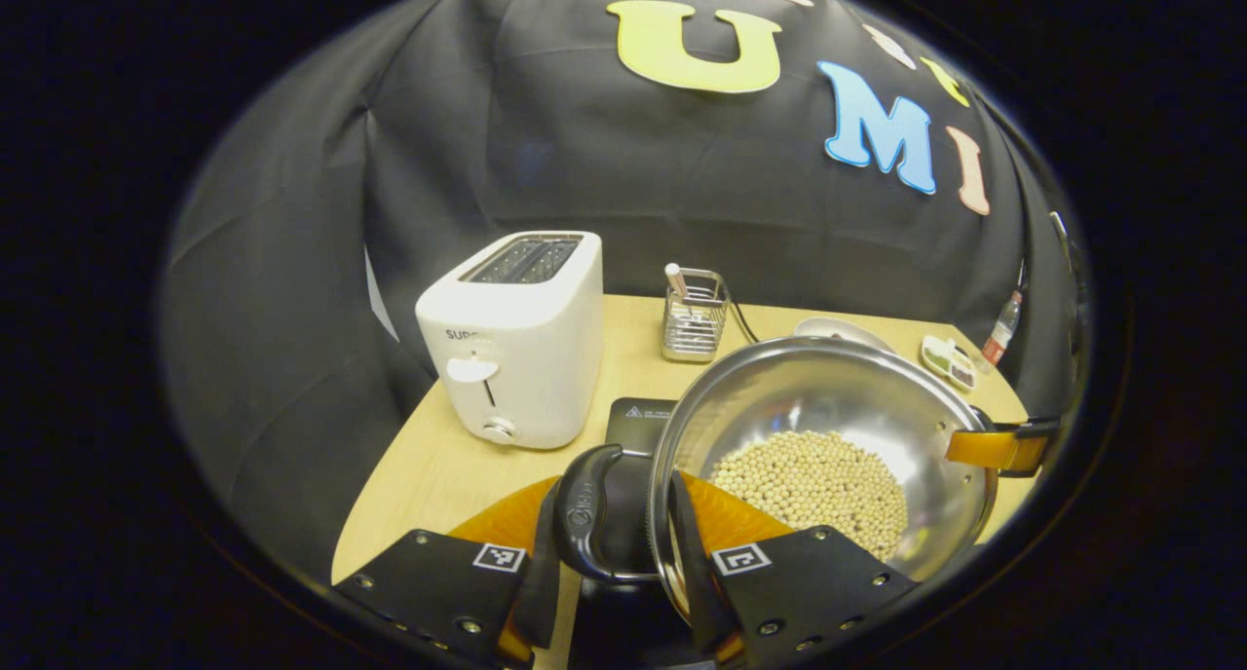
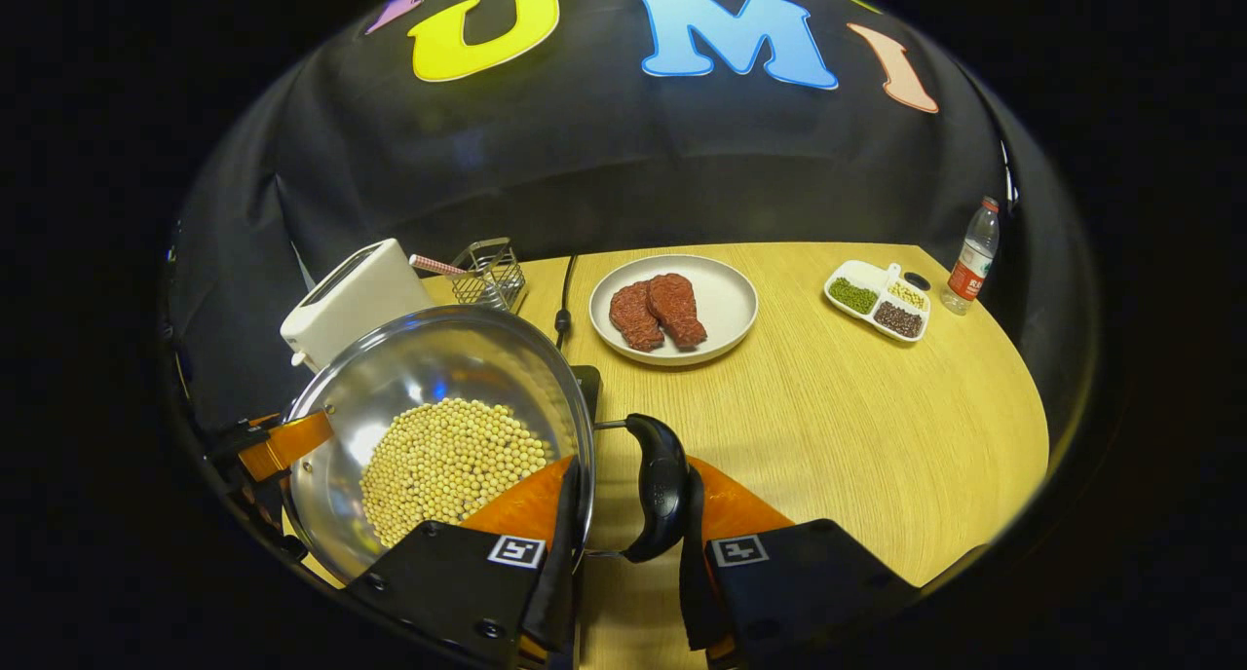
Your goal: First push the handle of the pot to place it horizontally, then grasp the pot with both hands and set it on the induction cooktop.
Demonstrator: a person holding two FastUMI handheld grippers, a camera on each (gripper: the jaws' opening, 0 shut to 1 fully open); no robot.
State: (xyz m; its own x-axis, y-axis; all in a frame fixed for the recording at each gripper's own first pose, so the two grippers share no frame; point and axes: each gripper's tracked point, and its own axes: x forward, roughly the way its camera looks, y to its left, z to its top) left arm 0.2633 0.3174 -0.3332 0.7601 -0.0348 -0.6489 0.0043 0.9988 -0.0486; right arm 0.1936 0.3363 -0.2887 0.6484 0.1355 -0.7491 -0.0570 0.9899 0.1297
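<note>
A steel pot [image 1: 857, 397] with several pale beans in it is held between both grippers. In the left gripper view my left gripper [image 1: 614, 545] is shut on the pot's black side handle [image 1: 585, 514], one finger outside the loop and one inside the rim. My right gripper [image 2: 628, 536] is shut on the opposite black handle [image 2: 658, 485] of the pot [image 2: 438, 378] in the same way. The other gripper's orange finger [image 1: 994, 448] shows at the pot's far rim. The black induction cooktop [image 1: 638, 419] lies just under and behind the pot, mostly hidden.
A white toaster [image 1: 516, 349] and a wire utensil holder [image 1: 694, 317] stand behind the cooktop. A plate with two red steaks [image 2: 674, 308], a divided dish of grains [image 2: 877, 302] and a bottle [image 2: 970, 256] sit on the wooden table [image 2: 838, 427].
</note>
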